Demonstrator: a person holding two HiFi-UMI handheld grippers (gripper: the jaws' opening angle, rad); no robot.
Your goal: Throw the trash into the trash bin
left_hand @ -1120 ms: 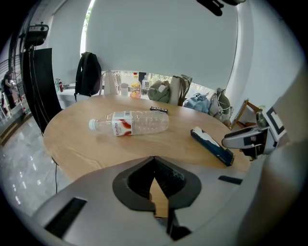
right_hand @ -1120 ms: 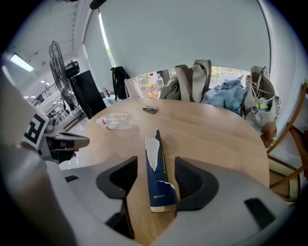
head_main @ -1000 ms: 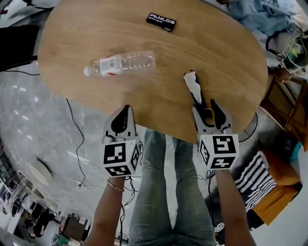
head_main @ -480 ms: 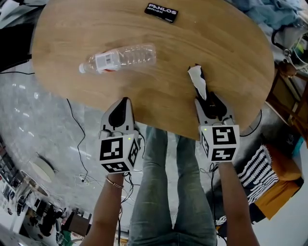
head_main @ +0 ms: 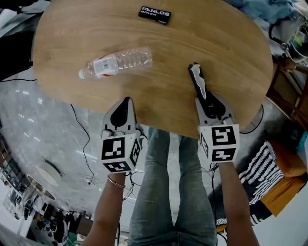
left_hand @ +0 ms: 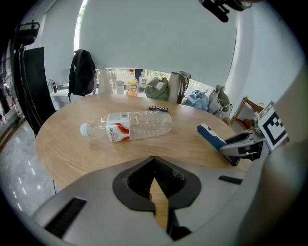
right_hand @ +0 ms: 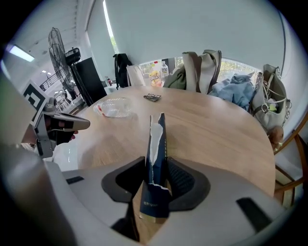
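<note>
A torn dark-blue packet (head_main: 197,79) with a white inside stands on edge between the jaws of my right gripper (head_main: 208,99), near the front edge of the round wooden table (head_main: 231,43). The jaws are closing and the pads press the packet (right_hand: 156,144) flat from both sides. An empty clear plastic bottle (head_main: 115,62) with a red and white label lies on its side at the table's left. My left gripper (head_main: 126,102) hovers at the front edge below the bottle (left_hand: 127,127), shut with nothing in it.
A small black packet (head_main: 155,14) with white print lies at the table's far edge. Bags and clothes (right_hand: 231,89) are piled on chairs behind the table. A wooden chair (head_main: 284,96) stands at the right. Cables (head_main: 79,139) trail over the grey floor at the left.
The right jaws have narrowed onto the packet, which turned from lying open and white to standing thin on edge. Both grippers stayed about where they were.
</note>
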